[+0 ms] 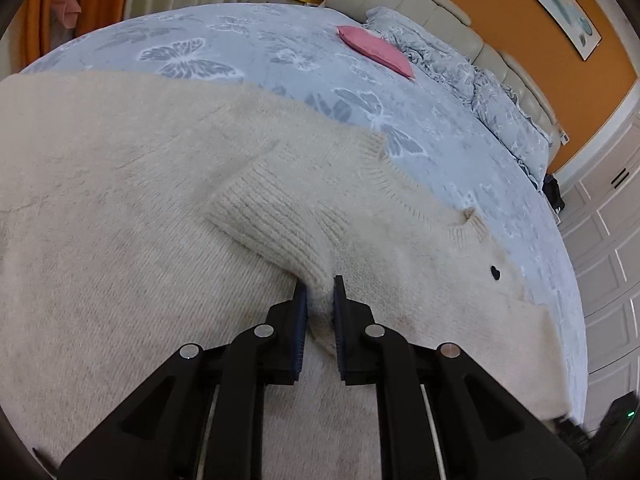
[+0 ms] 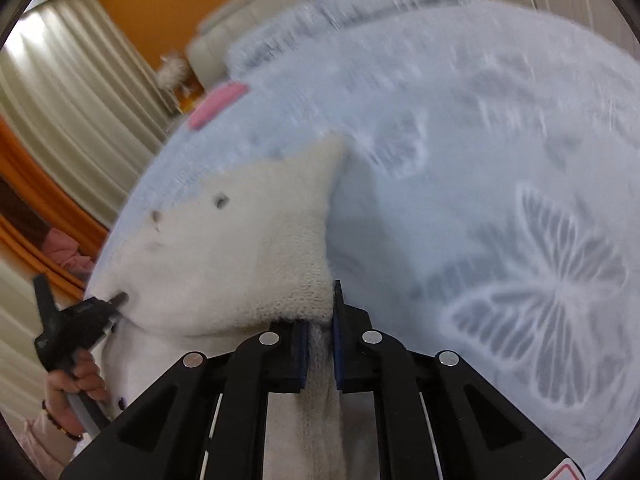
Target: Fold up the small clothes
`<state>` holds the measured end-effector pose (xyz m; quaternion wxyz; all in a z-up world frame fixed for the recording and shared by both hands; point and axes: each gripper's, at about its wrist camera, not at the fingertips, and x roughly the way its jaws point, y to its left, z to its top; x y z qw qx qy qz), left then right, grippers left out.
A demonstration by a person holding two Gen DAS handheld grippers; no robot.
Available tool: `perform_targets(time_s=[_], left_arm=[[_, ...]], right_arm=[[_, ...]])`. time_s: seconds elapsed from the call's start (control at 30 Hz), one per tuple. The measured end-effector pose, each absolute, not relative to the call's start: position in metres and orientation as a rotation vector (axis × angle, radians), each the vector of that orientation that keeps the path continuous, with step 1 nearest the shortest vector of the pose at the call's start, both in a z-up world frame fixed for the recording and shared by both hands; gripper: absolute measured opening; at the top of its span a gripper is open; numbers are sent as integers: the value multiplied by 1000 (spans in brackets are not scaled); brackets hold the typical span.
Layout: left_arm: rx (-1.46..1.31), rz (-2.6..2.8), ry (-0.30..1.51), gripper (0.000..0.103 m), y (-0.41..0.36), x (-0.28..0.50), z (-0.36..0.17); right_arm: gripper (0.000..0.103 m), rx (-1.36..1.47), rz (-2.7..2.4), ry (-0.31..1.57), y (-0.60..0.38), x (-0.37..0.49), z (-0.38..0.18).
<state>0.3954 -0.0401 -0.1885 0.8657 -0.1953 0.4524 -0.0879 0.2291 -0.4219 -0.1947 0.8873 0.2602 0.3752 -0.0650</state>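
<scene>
- Left gripper (image 1: 320, 292) pinching cream knit sweater (image 1: 120, 200) at its ribbed cuff (image 1: 276, 224).
- Right gripper (image 2: 321, 308) clamping sweater's near edge on butterfly bedspread (image 2: 500, 160).

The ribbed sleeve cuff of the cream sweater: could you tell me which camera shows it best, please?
The left wrist view: the ribbed cuff lies sharp and whole just ahead of the left gripper. The right wrist view is motion-blurred and shows only the sweater's fuzzy body; no cuff is discernible.
</scene>
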Motion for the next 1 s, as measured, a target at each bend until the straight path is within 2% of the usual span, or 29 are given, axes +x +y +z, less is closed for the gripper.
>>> perform_targets(time_s=[0.07, 0.1, 0.23, 0.27, 0.3, 0.37, 0.57, 0.6, 0.63, 0.67, 0.7, 0.73, 0.83, 0.87, 0.9, 0.97, 1.0], left_arm=[[-401, -196, 942, 14, -39, 394, -192], [-397, -200, 941, 14, -38, 392, -190], [-421, -233, 933, 17, -27, 379, -184], [-422, -238, 931, 18, -23, 376, -186], [-423, -243, 931, 18, -21, 373, -188], [-430, -247, 923, 18, -19, 370, -191], [-466, -233, 926, 20, -19, 375, -195], [-455, -235, 920, 20, -20, 375, -196], [-445, -238, 914, 20, -21, 374, -196], [-435, -244, 905, 20, -22, 373, -196], [-432, -250, 901, 20, -21, 372, -196], [-438, -259, 898, 21, -20, 371, -196], [-498, -261, 868, 23, -5, 363, -188], [-531, -238, 833, 25, 7, 355, -182], [-560, -230, 806, 28, 20, 348, -177], [-629, -202, 757, 45, 58, 336, -166], [-643, -173, 736, 49, 78, 331, -161]], right_arm=[[9, 557, -149, 901, -426, 239, -225], [8, 578, -143, 866, -429, 234, -226], [20, 564, -150, 844, -417, 217, -196], [31, 520, -165, 832, -410, 215, -185], [48, 498, -177, 822, -408, 214, -179], [65, 495, -179, 780, -408, 217, -170], [65, 613, -138, 799, -427, 281, -178], [47, 622, -151, 870, -429, 297, -194], [19, 630, -148, 933, -429, 309, -207], [12, 648, -142, 925, -432, 312, -211], [10, 651, -169, 877, -435, 308, -205], [9, 656, -218, 827, -439, 302, -200], [9, 706, -250, 837, -446, 294, -216], [13, 719, -248, 828, -446, 290, -214], [23, 730, -251, 832, -446, 288, -209], [38, 745, -260, 817, -442, 267, -191], [45, 750, -229, 784, -438, 251, -183]])
